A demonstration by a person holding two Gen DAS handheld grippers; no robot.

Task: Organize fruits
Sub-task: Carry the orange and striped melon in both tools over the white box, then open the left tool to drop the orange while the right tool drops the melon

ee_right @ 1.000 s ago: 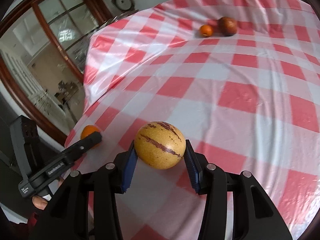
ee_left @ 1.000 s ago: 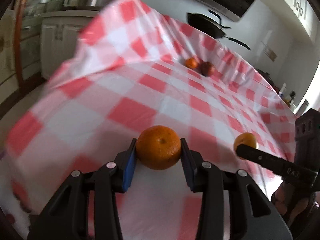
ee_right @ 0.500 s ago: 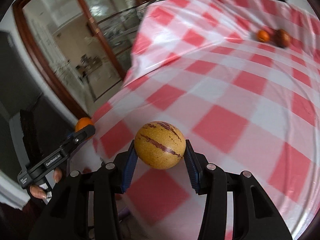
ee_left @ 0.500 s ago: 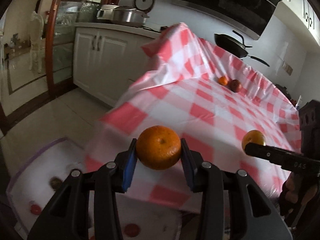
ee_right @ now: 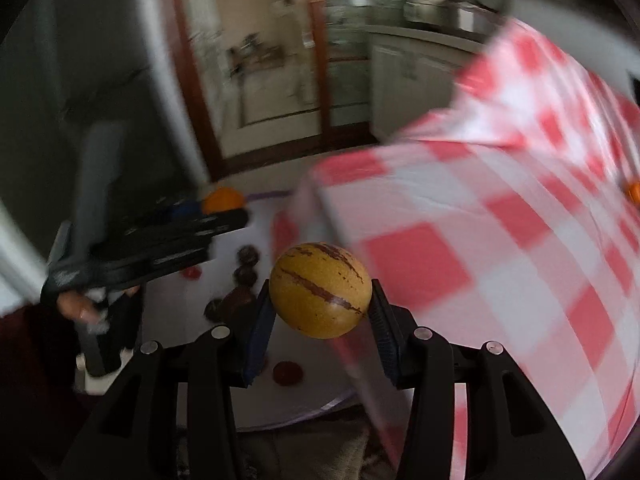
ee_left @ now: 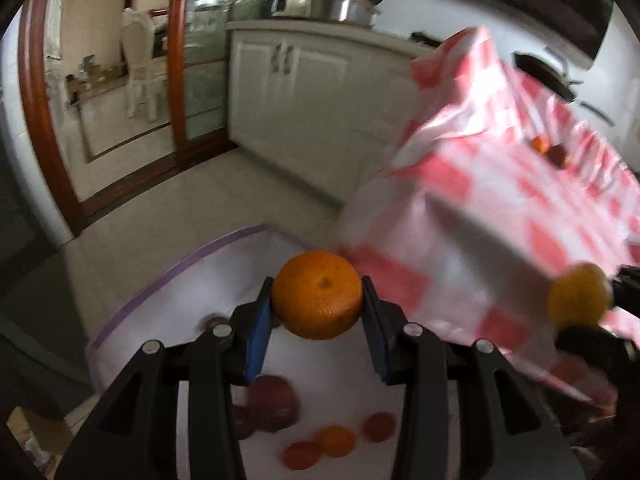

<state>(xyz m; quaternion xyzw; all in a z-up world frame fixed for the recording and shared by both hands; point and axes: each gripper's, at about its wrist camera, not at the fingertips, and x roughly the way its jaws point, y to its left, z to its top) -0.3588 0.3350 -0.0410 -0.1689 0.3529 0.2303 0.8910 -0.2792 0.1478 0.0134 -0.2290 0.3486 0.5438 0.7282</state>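
Above the white bin (ee_left: 160,292), the left gripper (ee_left: 318,312) squeezes a soft orange (ee_left: 318,294) by its sides, while the right gripper (ee_right: 320,308) holds a smooth, slippery striped melon (ee_right: 320,290).

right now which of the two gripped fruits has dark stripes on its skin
The round yellow fruit clamped in the right gripper has dark brown streaks across its skin. The round orange fruit in the left gripper is plain, dimpled orange.

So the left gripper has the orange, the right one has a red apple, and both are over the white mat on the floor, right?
Not quite. In the right wrist view the right gripper is shut on a yellow fruit with dark purple streaks, not a red apple. The rest stands: the left gripper holds the orange, and both hang above the white mat.
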